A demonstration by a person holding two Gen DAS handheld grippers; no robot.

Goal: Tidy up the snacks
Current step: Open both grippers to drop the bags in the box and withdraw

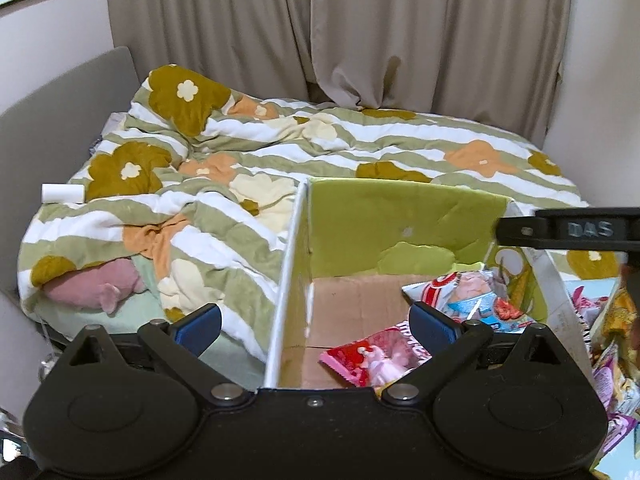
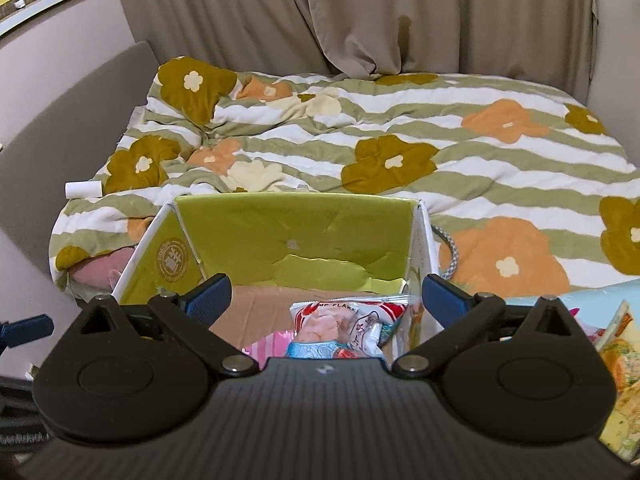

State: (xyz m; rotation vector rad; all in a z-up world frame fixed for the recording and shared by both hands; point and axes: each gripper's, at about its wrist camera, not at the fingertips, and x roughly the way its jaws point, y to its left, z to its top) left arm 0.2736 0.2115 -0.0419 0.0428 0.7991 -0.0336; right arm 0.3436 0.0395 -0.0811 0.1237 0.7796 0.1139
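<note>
Black and smooth, the right claw (image 2: pixel 324 300) is filling the bottom of its own view, and its two blue fingers are standing spread wide with nothing between them. It is hanging just over a cardboard box (image 2: pixel 292 232) that is sitting on the bed. That box is showing shiny green walls inside, a torn strip along the back wall, and a plain brown floor that looks rough. Crinkly snack bags are lying in the box near its right wall: a white and red bag (image 2: pixel 340 320) on top, with a pink packet (image 2: pixel 268 344) peeking out under it. In the left view, the left claw (image 1: pixel 316 328) is also standing spread wide and holding nothing. One blue finger is hanging outside the box's left wall and the other is over the pink packet (image 1: pixel 372 356). More bright snack bags (image 1: pixel 612 344) are lying in a pile outside the box on the right. A soft, puffy blanket (image 2: pixel 360 136) with green stripes and big round flowers is covering the bed. A small white roll (image 1: pixel 62 193) is resting on its left edge, and a pink plush toy (image 1: pixel 96 284) is sticking out from under it. Long beige curtains (image 1: pixel 360 32) are hanging in folds behind.
</note>
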